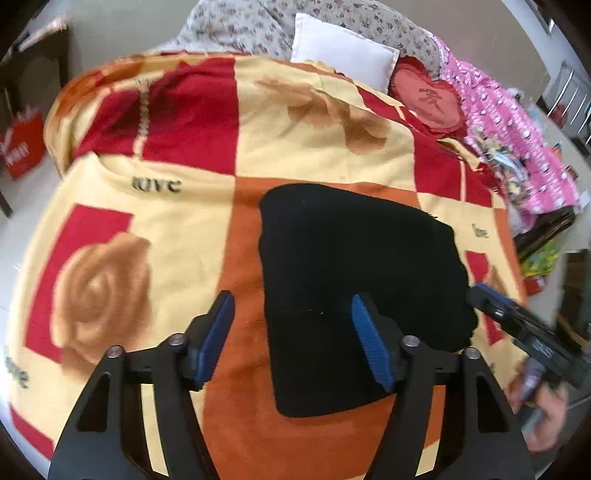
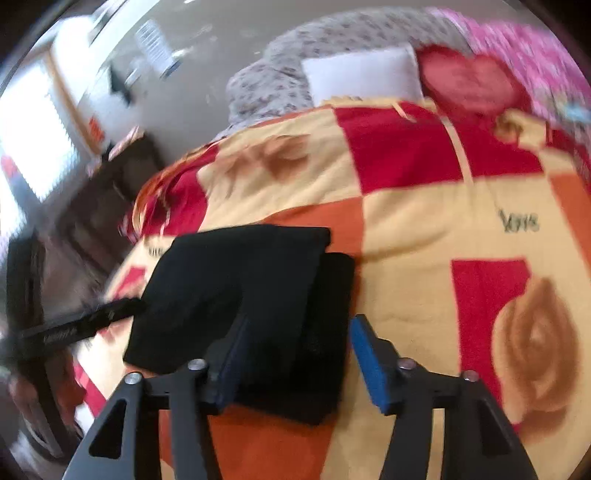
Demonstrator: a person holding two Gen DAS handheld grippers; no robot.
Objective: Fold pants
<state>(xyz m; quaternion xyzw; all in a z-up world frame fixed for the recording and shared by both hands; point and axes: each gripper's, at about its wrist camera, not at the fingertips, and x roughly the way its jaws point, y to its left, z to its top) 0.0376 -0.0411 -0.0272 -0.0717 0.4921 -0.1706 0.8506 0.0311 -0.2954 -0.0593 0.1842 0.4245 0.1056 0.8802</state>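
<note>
The black pants [image 1: 354, 291] lie folded into a compact rectangle on a red, orange and cream blanket [image 1: 155, 206]. My left gripper [image 1: 291, 306] is open and empty, hovering above the near left edge of the pants. The right gripper's black body [image 1: 524, 328] shows at the pants' right edge, held by a hand. In the right wrist view the folded pants [image 2: 251, 295] show stacked layers, and my right gripper [image 2: 299, 328] is open and empty above their near edge. The left gripper [image 2: 81, 325] shows as a black bar at the left.
A white pillow [image 1: 343, 51], a red heart cushion [image 1: 428, 99] and pink bedding [image 1: 517, 140] lie at the far end of the bed. A floral quilt [image 1: 240, 26] is behind them. Dark furniture [image 2: 110, 192] stands beside the bed.
</note>
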